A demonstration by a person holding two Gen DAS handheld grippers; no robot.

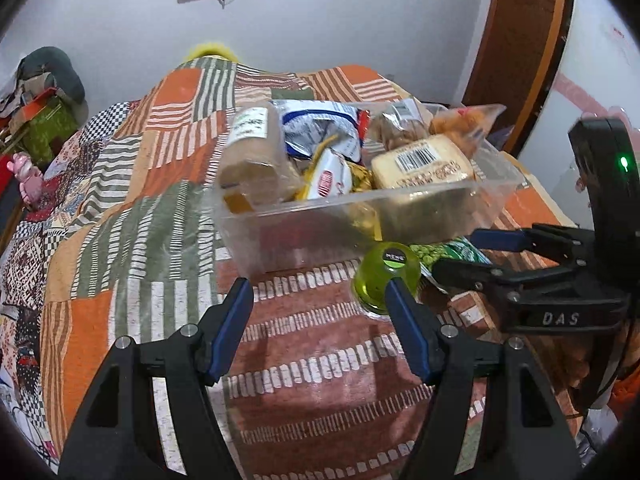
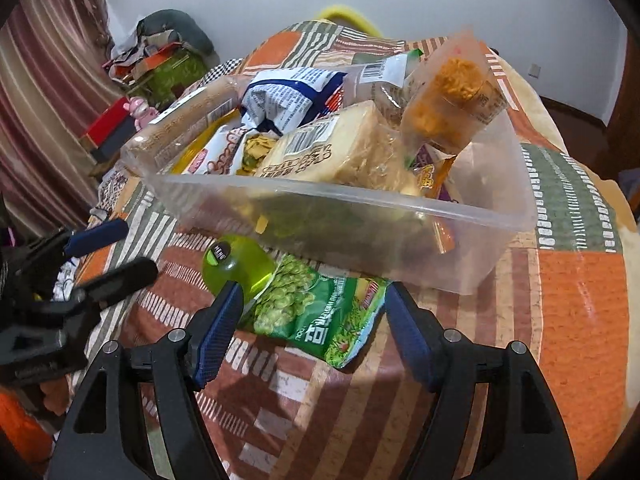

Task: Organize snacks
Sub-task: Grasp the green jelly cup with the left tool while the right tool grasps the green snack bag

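A clear plastic bin (image 1: 280, 240) (image 2: 500, 216) stands on the bed, filled with wrapped snacks: a pale cake with a barcode (image 1: 424, 164) (image 2: 344, 152), a blue-white bag (image 1: 320, 128) and an orange snack bag (image 2: 452, 92). In front of the bin lie a small green jelly cup (image 1: 380, 276) (image 2: 240, 264) and a green pea snack packet (image 2: 320, 312), its far end tucked under the bin. My left gripper (image 1: 316, 288) is open over bare quilt, its right finger beside the cup. My right gripper (image 2: 314, 296) is open and straddles the green packet, pads not pressing on it.
A patchwork quilt (image 1: 160, 200) covers the bed. Beyond the bed's left side are boxes, clothes and a pink toy (image 1: 28, 176). A brown door (image 1: 516, 40) is at the right in the left wrist view. The two grippers are close together in front of the bin.
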